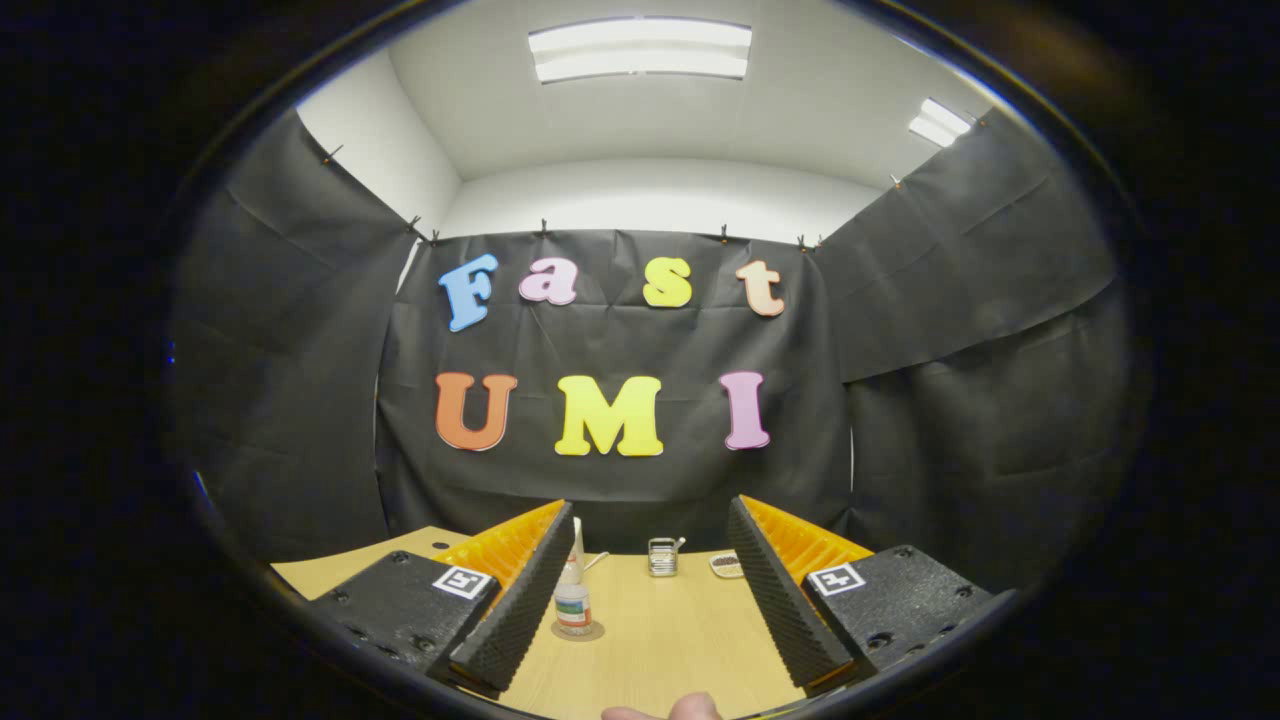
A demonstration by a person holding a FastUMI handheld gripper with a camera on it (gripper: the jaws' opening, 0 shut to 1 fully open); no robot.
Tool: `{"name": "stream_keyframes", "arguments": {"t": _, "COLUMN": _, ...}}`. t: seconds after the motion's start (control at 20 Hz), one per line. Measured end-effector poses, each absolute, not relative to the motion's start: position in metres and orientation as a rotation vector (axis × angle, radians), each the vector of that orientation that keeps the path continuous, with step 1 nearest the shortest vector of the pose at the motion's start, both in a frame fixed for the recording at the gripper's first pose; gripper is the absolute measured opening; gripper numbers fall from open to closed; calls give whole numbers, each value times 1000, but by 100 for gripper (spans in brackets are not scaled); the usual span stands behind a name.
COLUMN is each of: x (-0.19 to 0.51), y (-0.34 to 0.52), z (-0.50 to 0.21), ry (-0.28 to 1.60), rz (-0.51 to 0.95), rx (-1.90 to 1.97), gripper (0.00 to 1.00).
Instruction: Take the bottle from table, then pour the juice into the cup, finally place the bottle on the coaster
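1. Nearest the camera, a fingertip [690,708] of the person holding the tool pokes up between the two fingers; the hand behind it is cut off from sight.

2. The gripper [650,590] hangs above a pale wooden table [660,640], its two fingers spread wide apart and holding nothing. The bare tabletop shows through the gap between them.

3. Just ahead, hard against the inner face of the left-hand finger, a small bottle [573,600] stands upright. It has a white neck and a banded label too small to make out, and that finger hides part of its upper side. No finger touches it.

4. The bottle stands on a round brownish disc, apparently the coaster [578,631], whose rim shows around the base. How much liquid the bottle holds cannot be told.

5. Behind the bottle's neck, a thin pale object [596,561] angles outward; it is largely hidden and cannot be identified.

6. Farther down the table, beyond the gap between the fingers, a small ribbed, metallic-looking cup [662,556] stands upright. Something thin juts from its rim, too small to name.

7. To the cup's right, near the inner face of the right-hand finger, lies a small flat dish-like item [726,565], partly cut off by that finger.

8. At the far end, black cloth [900,420] drapes the booth walls behind the table. Above it, a white ceiling carries two lit panels [640,50].
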State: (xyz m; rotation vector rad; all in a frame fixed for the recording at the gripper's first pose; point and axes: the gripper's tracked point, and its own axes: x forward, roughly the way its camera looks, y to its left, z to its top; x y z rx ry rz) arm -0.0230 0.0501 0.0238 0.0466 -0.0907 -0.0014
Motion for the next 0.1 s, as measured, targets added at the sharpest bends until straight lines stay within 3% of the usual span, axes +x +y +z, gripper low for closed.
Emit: {"name": "stream_keyframes", "arguments": {"t": 0.1, "x": -23, "y": 51, "z": 23, "ry": -89, "rz": -2, "rx": 42, "gripper": 99}}
